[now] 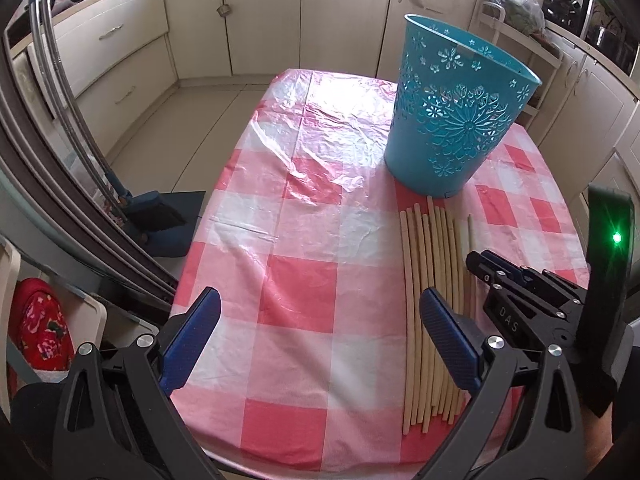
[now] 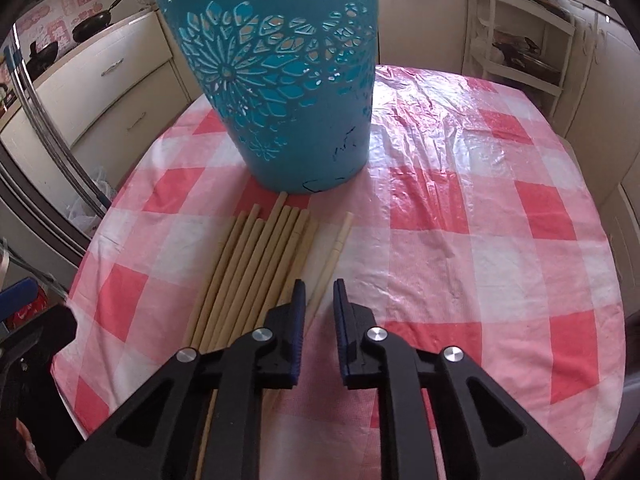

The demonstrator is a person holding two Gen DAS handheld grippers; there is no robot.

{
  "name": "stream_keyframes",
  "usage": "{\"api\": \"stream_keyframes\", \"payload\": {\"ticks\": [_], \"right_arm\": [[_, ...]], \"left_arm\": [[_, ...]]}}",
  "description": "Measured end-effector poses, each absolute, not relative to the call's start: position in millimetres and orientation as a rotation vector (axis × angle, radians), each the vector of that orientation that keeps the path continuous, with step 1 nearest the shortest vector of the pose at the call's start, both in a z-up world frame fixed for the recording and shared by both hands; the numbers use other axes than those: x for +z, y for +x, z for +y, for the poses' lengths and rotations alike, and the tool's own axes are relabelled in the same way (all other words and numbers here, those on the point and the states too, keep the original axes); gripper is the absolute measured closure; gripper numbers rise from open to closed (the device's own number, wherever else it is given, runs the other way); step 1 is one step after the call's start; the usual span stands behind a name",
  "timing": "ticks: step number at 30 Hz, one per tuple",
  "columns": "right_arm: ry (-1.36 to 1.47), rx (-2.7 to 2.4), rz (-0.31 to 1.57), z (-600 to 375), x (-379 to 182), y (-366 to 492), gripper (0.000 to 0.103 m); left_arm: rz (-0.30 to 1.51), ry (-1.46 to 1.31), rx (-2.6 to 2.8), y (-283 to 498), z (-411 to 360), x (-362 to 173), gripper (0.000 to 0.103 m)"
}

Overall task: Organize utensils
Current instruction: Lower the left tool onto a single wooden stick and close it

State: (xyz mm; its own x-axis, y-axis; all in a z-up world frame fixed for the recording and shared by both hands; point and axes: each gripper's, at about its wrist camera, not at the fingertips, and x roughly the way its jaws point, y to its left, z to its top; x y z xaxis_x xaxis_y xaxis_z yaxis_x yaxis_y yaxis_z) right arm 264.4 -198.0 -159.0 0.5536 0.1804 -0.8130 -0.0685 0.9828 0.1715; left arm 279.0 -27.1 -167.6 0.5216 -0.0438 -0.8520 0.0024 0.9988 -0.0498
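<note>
Soft daylight; glare on tablecloth (image 1: 320, 128); edges warped, perhaps dim.

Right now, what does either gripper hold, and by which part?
Nothing gripped: left gripper gapes empty; right gripper's narrow jaws sit at the lone chopstick without visibly pinching it.

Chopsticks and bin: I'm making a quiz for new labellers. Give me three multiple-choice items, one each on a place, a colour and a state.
1. Where do the chopsticks lie?
A. inside the bin
B. on the cloth, in front of the bin
C. on the floor

2. What colour is the bin?
A. teal
B. red
C. white

3. How is the left tool?
A. shut on a chopstick
B. open, holding nothing
C. shut on the bin's rim

Key: B, the sticks lie flat in a row on the checked cloth; A, its cut-out wall is teal; B, its fingers stand wide apart over bare cloth.
</note>
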Motion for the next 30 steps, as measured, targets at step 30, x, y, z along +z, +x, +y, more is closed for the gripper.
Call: {"api": "stream_keyframes", "payload": {"ticks": [30], "right_arm": [[0.004, 0.322, 1.055, -233, -167, 259, 0.093]], "left_arm": [[1.091, 0.086, -0.043, 338, -75, -218, 0.025]]}}
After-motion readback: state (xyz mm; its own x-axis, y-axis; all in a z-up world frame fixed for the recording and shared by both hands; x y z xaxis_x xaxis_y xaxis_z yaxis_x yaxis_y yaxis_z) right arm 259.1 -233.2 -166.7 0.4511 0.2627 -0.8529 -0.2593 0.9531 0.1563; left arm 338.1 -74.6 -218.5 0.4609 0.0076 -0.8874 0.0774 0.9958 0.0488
